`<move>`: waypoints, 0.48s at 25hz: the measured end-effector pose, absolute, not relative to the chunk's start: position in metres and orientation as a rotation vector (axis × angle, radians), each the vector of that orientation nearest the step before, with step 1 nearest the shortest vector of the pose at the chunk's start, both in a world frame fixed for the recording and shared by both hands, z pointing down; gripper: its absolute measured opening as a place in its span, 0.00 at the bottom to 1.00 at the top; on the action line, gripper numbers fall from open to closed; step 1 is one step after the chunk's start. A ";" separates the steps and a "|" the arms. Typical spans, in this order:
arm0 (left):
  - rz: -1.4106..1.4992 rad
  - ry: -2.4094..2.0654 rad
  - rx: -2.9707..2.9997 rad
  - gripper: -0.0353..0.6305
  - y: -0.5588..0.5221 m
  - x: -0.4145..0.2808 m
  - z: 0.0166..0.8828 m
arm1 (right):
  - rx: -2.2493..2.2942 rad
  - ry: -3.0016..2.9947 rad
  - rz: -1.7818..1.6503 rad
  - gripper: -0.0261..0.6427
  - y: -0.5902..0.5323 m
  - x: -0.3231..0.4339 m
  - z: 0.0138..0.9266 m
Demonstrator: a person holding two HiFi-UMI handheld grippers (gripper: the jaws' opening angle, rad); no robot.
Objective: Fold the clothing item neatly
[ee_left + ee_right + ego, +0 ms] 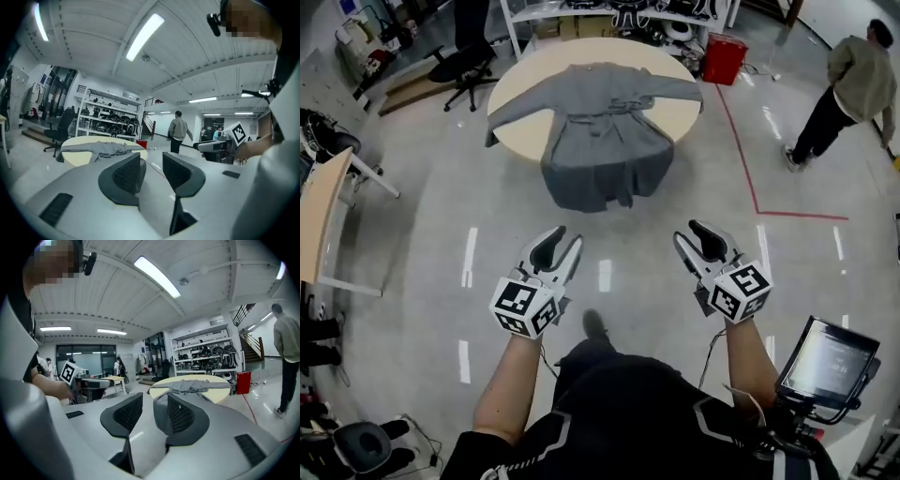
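Observation:
A grey long-sleeved coat (605,131) lies spread on a round cream table (523,124) some way ahead of me, its sleeves out to both sides and its hem hanging over the near edge. In the gripper views the coat (105,148) (192,386) shows far off beyond the jaws. My left gripper (560,247) and right gripper (694,240) hang side by side over the floor, well short of the table. Both point toward the table. Each is open, with a gap between the jaws and nothing in it (153,171) (149,411).
A red bin (724,58) stands behind the table on the right, and a black office chair (464,66) on the left. A person (848,94) walks at far right beyond a red floor line (741,150). A desk (319,216) is at left, a screen (825,361) at lower right.

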State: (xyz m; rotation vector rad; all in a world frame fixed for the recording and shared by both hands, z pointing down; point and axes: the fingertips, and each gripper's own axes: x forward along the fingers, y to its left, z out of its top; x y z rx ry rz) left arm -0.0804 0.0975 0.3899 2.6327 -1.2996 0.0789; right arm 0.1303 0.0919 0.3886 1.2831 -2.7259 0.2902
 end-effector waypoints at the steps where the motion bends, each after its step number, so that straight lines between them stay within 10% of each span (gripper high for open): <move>1: 0.099 -1.282 2.620 0.27 0.076 -0.088 0.404 | 1.283 -2.702 0.330 0.28 0.074 0.132 0.404; 12: 0.339 -1.220 2.404 0.46 -0.088 -0.123 0.597 | 1.184 -2.513 0.589 0.44 -0.096 0.186 0.581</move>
